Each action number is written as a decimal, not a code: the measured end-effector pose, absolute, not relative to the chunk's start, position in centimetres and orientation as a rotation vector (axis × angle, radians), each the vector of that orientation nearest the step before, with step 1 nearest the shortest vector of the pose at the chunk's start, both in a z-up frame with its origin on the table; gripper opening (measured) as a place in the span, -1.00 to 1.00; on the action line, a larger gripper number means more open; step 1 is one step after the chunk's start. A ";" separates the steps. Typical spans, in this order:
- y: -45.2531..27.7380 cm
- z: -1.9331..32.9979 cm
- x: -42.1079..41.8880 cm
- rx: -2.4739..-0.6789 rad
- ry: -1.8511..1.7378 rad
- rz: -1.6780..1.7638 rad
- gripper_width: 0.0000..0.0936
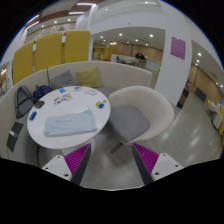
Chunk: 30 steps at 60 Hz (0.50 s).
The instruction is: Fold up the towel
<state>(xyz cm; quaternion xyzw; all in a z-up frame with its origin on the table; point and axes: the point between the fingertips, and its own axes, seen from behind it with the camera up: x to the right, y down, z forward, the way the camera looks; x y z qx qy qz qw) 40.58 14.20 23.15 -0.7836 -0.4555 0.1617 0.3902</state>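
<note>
A grey-blue towel [70, 124] lies folded flat on a round white table [50, 140], well beyond and to the left of my fingers. My gripper [112, 160] hangs high above the floor with its two fingers wide apart and nothing between them. The magenta pads show on the left finger [77, 158] and the right finger [147, 157].
A white tub chair [135, 110] with a grey seat stands right of the table, ahead of the fingers. Small items [72, 95] lie at the table's far edge. A low partition [70, 76] and yellow cabinets [50, 52] stand behind. Open floor [185, 135] lies to the right.
</note>
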 end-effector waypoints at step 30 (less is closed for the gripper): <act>-8.0 20.1 22.8 -1.731 -1.602 0.677 0.85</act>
